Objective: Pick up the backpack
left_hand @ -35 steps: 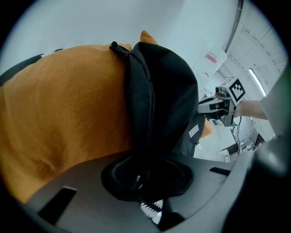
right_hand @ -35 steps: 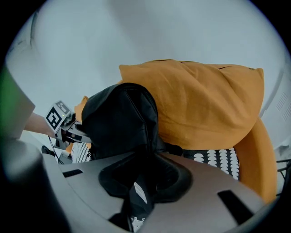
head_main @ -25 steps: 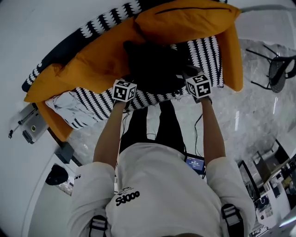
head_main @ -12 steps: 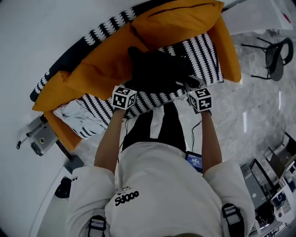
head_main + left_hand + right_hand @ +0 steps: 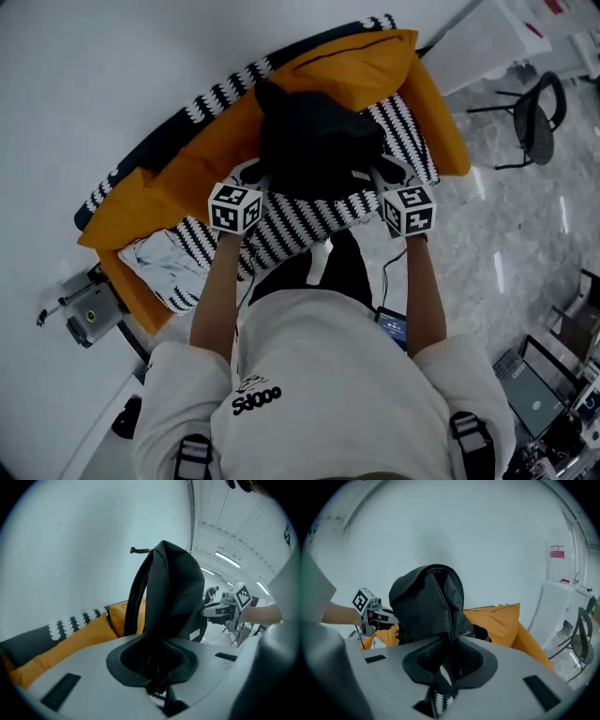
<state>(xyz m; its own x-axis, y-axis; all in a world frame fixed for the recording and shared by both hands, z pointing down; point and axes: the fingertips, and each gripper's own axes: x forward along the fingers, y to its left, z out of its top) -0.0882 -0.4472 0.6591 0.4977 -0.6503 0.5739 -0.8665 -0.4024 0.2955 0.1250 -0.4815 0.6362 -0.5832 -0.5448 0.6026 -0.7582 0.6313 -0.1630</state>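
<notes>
Gripping the soft black fabric backpack, with my left claw and right claw each clamped on its fabric, I should raise both sides evenly.

Looks steeply down from overhead, from behind and above both sets of jaws, at some remove. Rides on the left gripper, faces along its jaws, hard up against the backpack between them. Does likewise on the right gripper, from the opposite side. Share the backpack, the orange cushion beyond the jaws, each other's gripper.
</notes>
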